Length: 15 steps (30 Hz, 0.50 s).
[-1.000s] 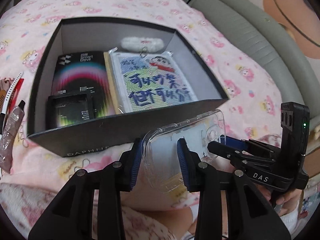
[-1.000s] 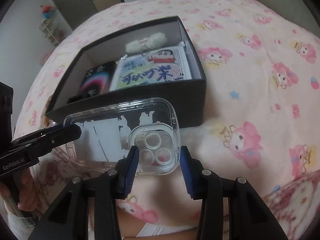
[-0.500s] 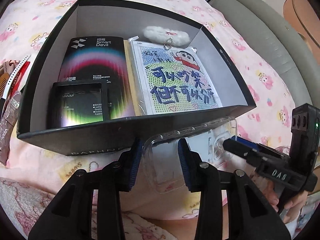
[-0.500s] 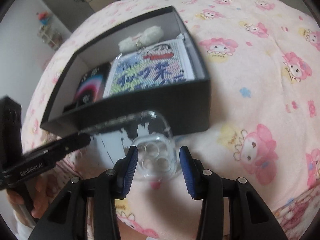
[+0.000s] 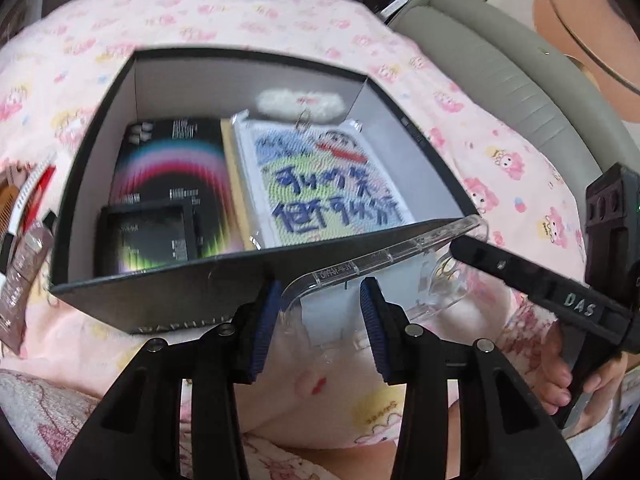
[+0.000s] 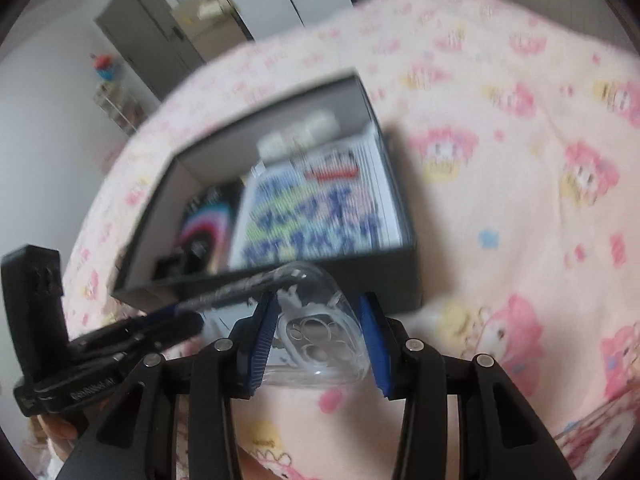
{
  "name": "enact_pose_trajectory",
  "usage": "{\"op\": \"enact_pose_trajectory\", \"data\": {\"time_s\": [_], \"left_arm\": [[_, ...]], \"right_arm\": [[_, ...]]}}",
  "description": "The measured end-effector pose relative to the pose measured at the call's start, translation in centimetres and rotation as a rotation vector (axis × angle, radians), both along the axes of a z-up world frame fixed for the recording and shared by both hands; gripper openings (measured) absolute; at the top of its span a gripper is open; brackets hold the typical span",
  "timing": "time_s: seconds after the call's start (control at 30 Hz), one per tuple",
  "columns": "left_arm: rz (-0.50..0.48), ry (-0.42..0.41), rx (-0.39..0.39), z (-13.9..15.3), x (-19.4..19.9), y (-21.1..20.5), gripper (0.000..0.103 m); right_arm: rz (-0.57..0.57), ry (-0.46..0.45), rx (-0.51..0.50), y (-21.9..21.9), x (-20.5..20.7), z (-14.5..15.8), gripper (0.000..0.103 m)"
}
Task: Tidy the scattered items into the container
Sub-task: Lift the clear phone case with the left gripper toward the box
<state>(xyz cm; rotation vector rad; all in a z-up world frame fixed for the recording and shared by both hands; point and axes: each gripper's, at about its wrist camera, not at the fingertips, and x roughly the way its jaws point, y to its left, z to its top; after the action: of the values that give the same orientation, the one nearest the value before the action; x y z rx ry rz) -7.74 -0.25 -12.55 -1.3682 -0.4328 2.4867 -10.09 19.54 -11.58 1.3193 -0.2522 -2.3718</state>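
A clear phone case (image 5: 384, 256) hangs tilted, almost edge-on, just in front of the near wall of the black box (image 5: 200, 280). Its upper edge is level with the box rim. My left gripper (image 5: 318, 312) has the case's plain end between its blue pads, and its jaws are opening, no longer clamped tight on it. My right gripper (image 6: 318, 320) is shut on the camera end of the phone case (image 6: 316, 332). The right gripper (image 5: 472, 248) reaches in from the right in the left wrist view. In the right wrist view, the black box (image 6: 380, 276) and the left gripper (image 6: 192, 320) are blurred.
Inside the box lie a dark rainbow carton (image 5: 172, 176), a smaller black carton (image 5: 148, 236), a bead picture (image 5: 324, 184) and a white fluffy charm (image 5: 300, 104). A comb (image 5: 12, 200) and a sachet (image 5: 20, 280) lie left of the box on the pink blanket. A grey cushion edge (image 5: 500, 80) runs at right.
The case has tipped from flat to nearly edge-on and risen to the box's front rim. The left jaws have widened. Both views have shifted slightly, and the right one has blurred.
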Motion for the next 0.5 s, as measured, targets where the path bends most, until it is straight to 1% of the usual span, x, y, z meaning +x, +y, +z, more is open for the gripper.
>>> {"op": "enact_pose_trajectory", "data": {"time_s": [0.07,0.13,0.23,0.3,0.37,0.43,0.5], "left_arm": [[-0.004,0.007,-0.051,0.0,0.2,0.6,0.041],[-0.012,-0.021,-0.095,-0.4,0.0,1.1,0.041],[-0.032,-0.034,-0.08,-0.4,0.4,1.0,0.043],[-0.047,-0.043,-0.075,-0.5,0.8,1.0,0.044],[-0.064,-0.07,-0.045,-0.8,1.2,0.9,0.051],[-0.075,-0.083,-0.016,-0.9,1.7,0.8,0.052],[-0.087,-0.081,-0.008,-0.9,2.3,0.9,0.052]], "right_arm": [[0.014,0.032,0.013,-0.2,0.6,0.4,0.039],[0.035,0.023,0.04,-0.7,1.0,-0.1,0.039],[0.052,-0.026,0.098,-1.1,1.9,-1.7,0.039],[0.063,-0.043,0.096,-0.9,2.9,-1.9,0.039],[0.08,-0.054,0.099,-0.6,3.7,-1.8,0.039],[0.101,-0.078,0.11,-0.6,4.2,-1.9,0.039],[0.119,-0.103,0.114,-0.5,4.7,-2.1,0.039]]}}
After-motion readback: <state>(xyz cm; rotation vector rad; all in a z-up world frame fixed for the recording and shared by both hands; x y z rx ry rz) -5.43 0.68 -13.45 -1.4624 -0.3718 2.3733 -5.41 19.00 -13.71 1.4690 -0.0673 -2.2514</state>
